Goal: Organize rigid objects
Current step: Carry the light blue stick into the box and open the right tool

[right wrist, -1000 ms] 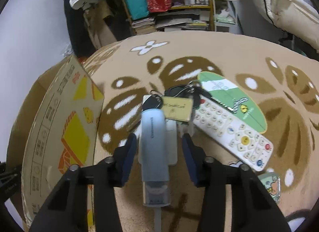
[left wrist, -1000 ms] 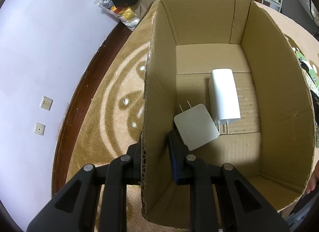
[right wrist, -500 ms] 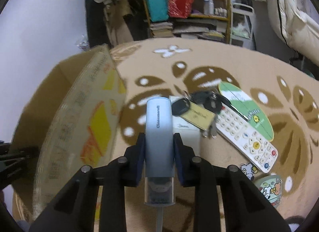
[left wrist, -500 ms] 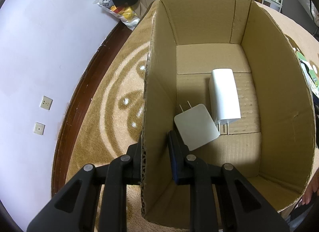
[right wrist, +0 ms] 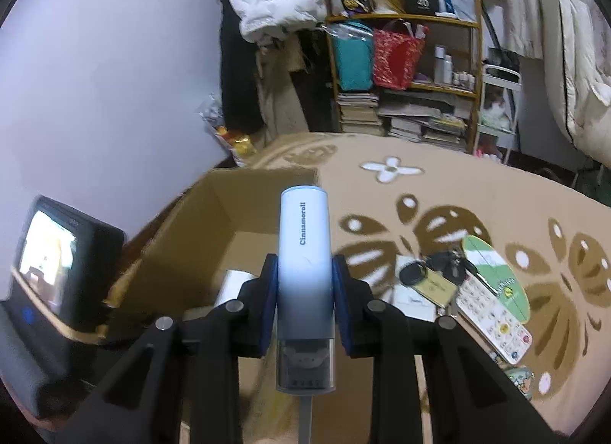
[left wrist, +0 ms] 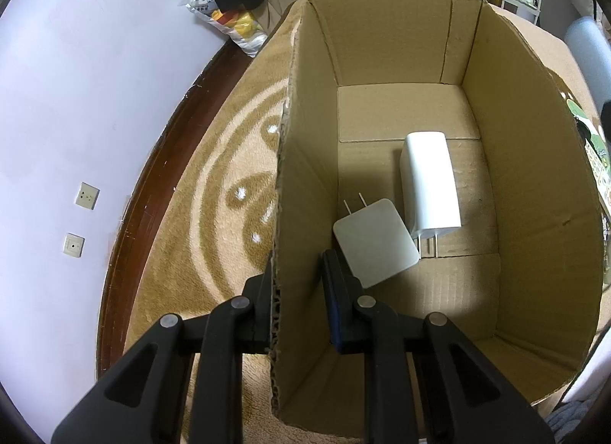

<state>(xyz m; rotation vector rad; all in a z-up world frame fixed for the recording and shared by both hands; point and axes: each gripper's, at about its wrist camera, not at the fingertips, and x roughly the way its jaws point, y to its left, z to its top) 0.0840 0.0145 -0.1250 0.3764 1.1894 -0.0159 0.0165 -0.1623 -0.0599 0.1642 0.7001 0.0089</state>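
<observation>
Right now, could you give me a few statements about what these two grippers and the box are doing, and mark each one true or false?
1. The left gripper is clamped on the side wall of the cardboard box. True.
2. The box holds three white chargers. False: two white chargers lie on its floor.
3. The right gripper holds a pale blue device printed "Cinnamoroll". True.
4. The keys are already in the box. False: they lie on the carpet beside the white remote.
5. The pale blue device rests on the carpet. False: it is held in the air near the box's opening.
</observation>
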